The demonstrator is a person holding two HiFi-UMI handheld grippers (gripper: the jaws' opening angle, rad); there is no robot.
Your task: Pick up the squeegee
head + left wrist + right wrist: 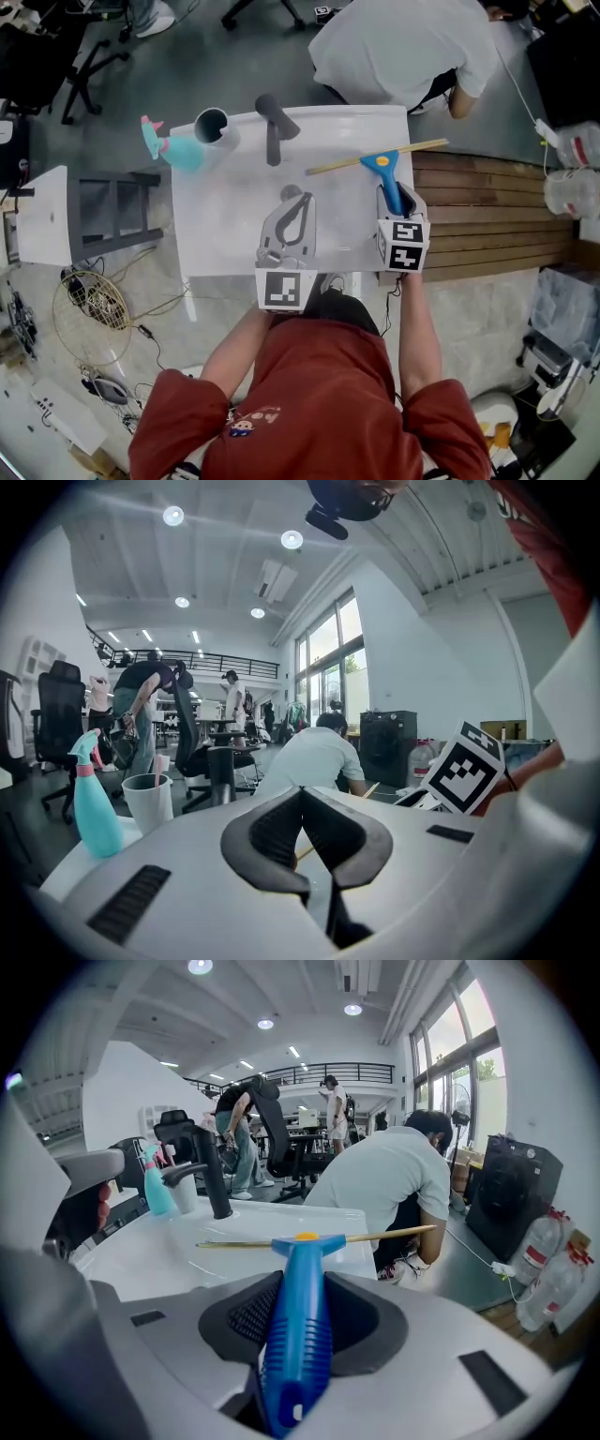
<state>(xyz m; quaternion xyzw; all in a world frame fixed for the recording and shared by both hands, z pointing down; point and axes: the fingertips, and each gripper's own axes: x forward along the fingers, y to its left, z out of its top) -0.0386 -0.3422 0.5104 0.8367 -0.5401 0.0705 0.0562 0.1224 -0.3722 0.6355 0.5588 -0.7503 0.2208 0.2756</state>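
The squeegee (386,172) has a blue ribbed handle and a long tan blade. It hangs over the right side of the white sink top (220,220), with the blade crosswise at the far end. My right gripper (395,195) is shut on the handle. In the right gripper view the handle of the squeegee (298,1321) runs up between the pads of my right gripper (300,1283). My left gripper (292,197) hovers over the middle of the sink top. In its own view the fingertips of my left gripper (301,792) meet, with nothing between them.
A black faucet (273,125), a white cup (212,126) and a teal spray bottle (176,150) stand along the far edge. A person in a white shirt (403,47) crouches behind the sink. Wooden slats (492,211) lie to the right and a grey shelf unit (108,216) to the left.
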